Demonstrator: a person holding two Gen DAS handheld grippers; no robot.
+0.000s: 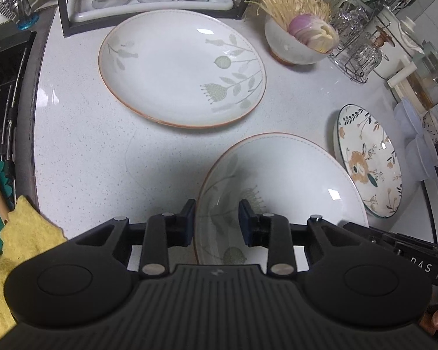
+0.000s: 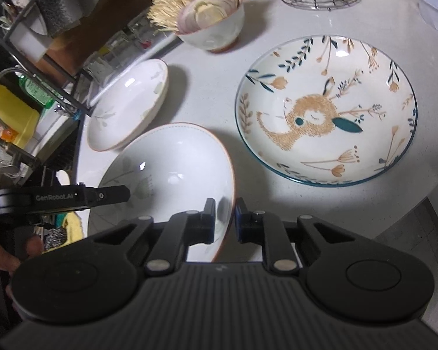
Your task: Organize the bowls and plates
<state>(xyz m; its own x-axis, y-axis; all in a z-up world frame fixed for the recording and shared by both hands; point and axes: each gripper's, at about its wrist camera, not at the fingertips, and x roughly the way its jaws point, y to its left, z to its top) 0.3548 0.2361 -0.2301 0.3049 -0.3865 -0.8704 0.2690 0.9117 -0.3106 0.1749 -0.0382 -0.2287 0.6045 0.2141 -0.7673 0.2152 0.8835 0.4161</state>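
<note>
Plates first: left wrist view has the left gripper (image 1: 217,221) angled down, jaws straddling the rim of the near plate (image 1: 292,180) on the counter (image 1: 81,151), but I can't tell if the pads press it. Only this view shows the yellow cloth (image 1: 23,250). Right wrist view: right gripper (image 2: 224,218) pinches that plate's (image 2: 172,160) opposite rim, with the rabbit plate (image 2: 327,110) beside it fully visible.

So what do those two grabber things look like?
Both are black plastic. The left gripper and the right gripper each have a ribbed body, two round bumps on the sides, silver pins on the joints and dark blue pads on the fingertips. Seen from the right one, the left carries white lettering, "GenRobot.AI". No cables or sleeves show.
</note>
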